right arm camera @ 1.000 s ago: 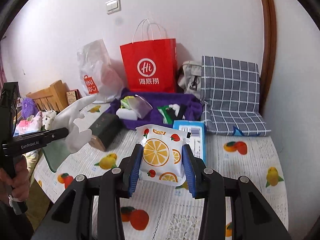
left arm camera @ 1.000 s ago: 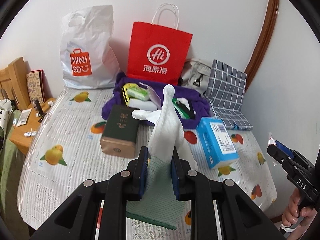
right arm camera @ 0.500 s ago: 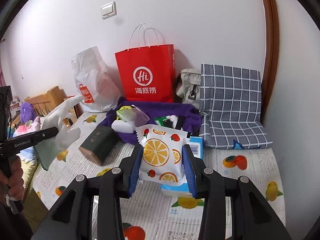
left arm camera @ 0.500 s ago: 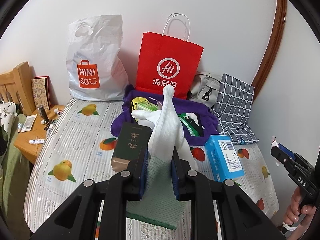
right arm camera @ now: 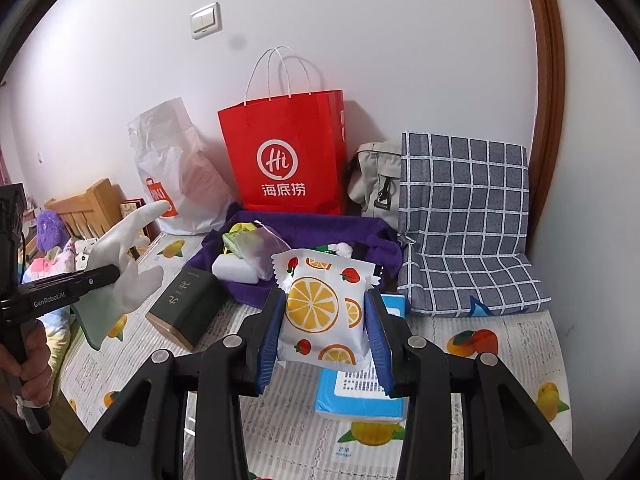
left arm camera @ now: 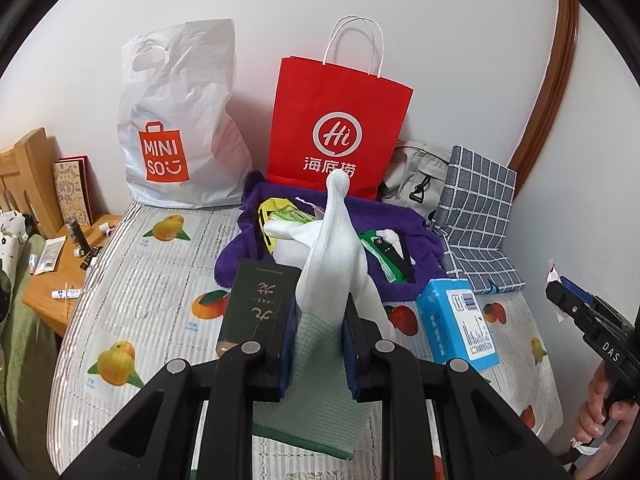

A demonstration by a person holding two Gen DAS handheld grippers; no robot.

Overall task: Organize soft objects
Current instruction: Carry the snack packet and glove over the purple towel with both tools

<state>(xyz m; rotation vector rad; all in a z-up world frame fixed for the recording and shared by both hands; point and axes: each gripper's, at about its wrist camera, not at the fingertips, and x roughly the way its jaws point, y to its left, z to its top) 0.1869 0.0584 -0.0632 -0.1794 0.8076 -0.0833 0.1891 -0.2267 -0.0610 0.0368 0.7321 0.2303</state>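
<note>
Your left gripper (left arm camera: 319,342) is clamped on the white glove (left arm camera: 334,264), long axis upright. Right gripper (right arm camera: 324,334) is clenched on the fruit-print packet (right arm camera: 324,312). Both hang above the worktop (left arm camera: 132,280); purple cloth pile (left arm camera: 400,220) lies straight ahead, w/ right nearer, I'd judge.
</note>
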